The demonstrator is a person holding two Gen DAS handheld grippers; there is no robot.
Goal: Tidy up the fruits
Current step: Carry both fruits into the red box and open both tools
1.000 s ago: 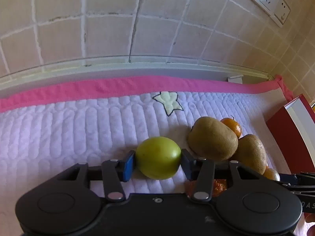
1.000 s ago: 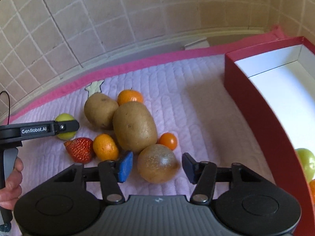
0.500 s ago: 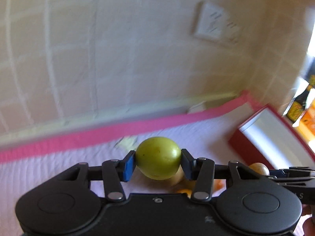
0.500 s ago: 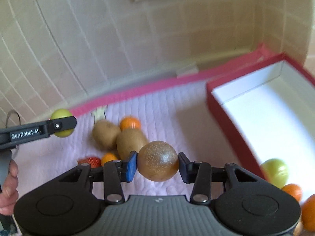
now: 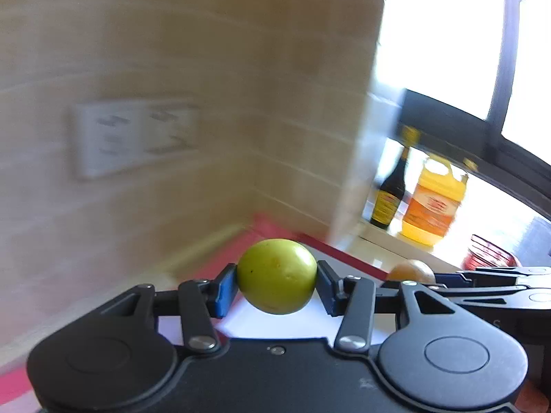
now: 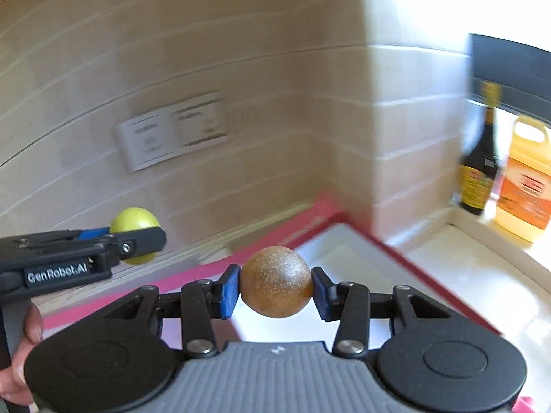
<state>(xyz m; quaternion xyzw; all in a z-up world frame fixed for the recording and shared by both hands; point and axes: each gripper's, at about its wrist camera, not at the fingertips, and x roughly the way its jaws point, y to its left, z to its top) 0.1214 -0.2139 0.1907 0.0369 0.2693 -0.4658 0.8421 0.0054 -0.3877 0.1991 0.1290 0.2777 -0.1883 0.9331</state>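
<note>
With the left gripper [image 5: 277, 287] clamped on a green fruit [image 5: 276, 276] and the right gripper [image 6: 275, 290] on a brown fruit [image 6: 276, 281], both above the red box [image 6: 406, 261], either round fruit could slip out and roll away.

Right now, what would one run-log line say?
left tongs: gripping green fruit | right tongs: gripping brown fruit | red box: below

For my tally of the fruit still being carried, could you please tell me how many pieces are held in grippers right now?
2: a green fruit clamped in the left gripper, and a brown speckled fruit in the right gripper. Fruit elsewhere is out of view.
</note>
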